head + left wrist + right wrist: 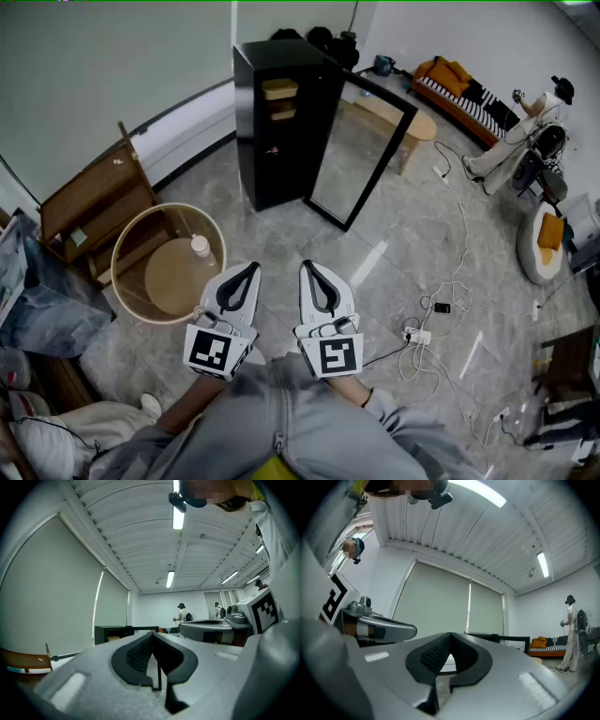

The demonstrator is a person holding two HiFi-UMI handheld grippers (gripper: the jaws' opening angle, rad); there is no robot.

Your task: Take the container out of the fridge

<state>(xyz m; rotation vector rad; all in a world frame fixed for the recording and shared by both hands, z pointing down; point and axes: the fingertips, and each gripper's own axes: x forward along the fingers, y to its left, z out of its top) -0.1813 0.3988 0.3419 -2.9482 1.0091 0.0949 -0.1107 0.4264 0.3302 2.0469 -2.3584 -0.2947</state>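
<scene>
While held side by side at bottom centre, left gripper [246, 274] and right gripper [311, 272] have jaws pressed together, empty: likely carrying posture, approach pending. Upper centre: fridge [267, 150], door [361, 155] swung open for access; container [279, 89] on its top shelf.

One tall black fridge [281, 141], two tan containers [279, 89] [281, 112] inside, one round wooden table [173, 277], one small white bottle [200, 246].

Tan container [280, 89] sits high inside the open black fridge [281, 164].
</scene>
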